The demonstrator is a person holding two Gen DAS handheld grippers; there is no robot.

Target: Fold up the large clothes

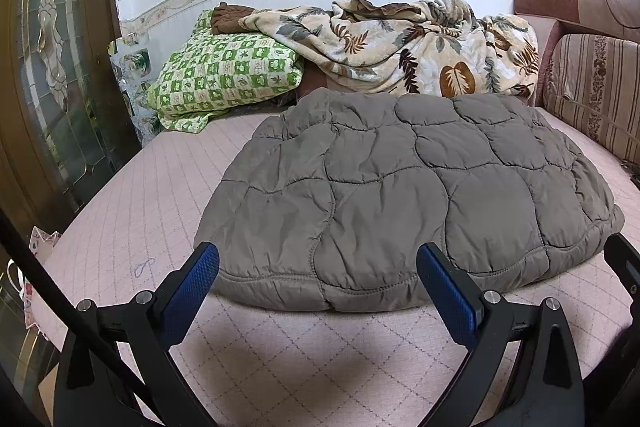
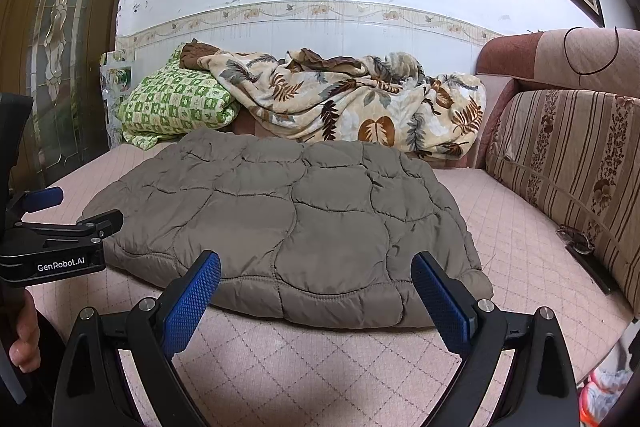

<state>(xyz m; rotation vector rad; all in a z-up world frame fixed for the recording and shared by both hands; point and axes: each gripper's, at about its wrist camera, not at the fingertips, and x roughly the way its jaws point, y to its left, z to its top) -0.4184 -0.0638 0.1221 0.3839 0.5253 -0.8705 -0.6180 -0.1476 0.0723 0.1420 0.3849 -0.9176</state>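
A grey-brown quilted jacket (image 1: pixel 400 195) lies folded into a flat, puffy rectangle on the pink quilted sofa seat (image 1: pixel 280 359); it also shows in the right wrist view (image 2: pixel 304 223). My left gripper (image 1: pixel 318 267) is open and empty, its blue pads just short of the jacket's near hem. My right gripper (image 2: pixel 316 277) is open and empty, also at the near hem. The left gripper shows from the side at the left edge of the right wrist view (image 2: pixel 68 211), next to the jacket's left edge.
A leaf-patterned blanket (image 1: pixel 420 47) and a green checked pillow (image 1: pixel 224 71) are piled at the back of the seat. A striped sofa back cushion (image 2: pixel 568 171) rises on the right. A wooden glass-paned door (image 1: pixel 52 67) stands on the left. The seat's front edge is below me.
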